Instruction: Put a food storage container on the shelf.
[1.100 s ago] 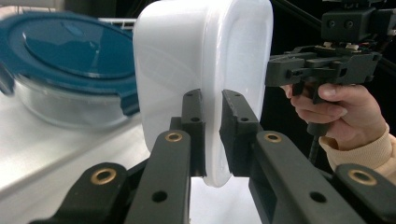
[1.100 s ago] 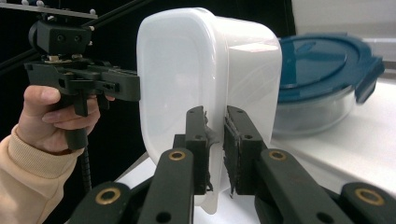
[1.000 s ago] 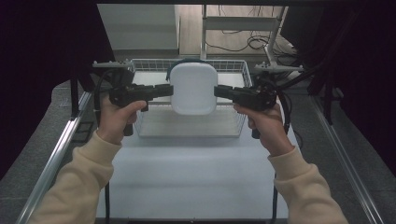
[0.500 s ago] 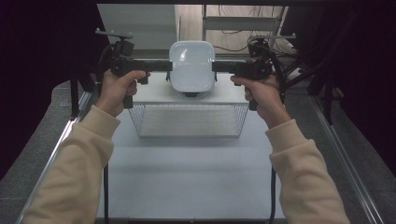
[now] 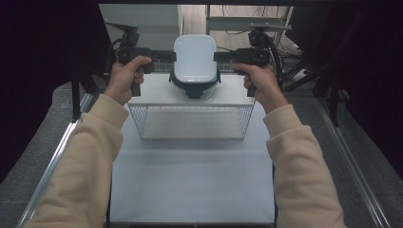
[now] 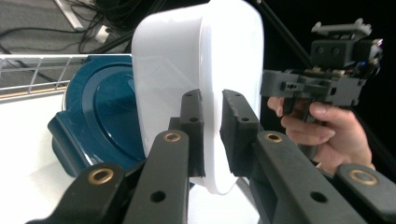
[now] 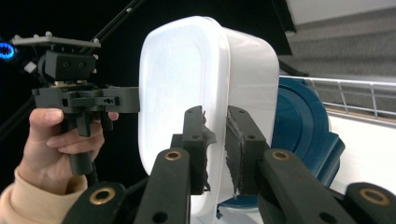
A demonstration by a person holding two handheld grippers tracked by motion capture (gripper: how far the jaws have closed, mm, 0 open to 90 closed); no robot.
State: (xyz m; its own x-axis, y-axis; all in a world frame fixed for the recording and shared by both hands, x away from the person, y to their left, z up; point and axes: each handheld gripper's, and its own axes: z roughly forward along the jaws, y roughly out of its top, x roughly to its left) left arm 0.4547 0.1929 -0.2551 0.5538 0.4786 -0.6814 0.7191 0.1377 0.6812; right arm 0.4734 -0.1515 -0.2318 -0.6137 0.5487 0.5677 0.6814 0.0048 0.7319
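Lighting is dim and even from overhead; dark surroundings flank the pale table [image 5: 190, 185]. Soft shadow lies beneath the wire basket [image 5: 192, 121]. In the gripper views, mild glare marks the white container [image 6: 187, 70]; the near jaws are slightly soft.

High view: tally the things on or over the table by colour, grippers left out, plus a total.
White: 1, the white container held by its rim
Dark blue: 1, the blue lid beneath it
Bare metal: 1, the wire basket
Total: 3
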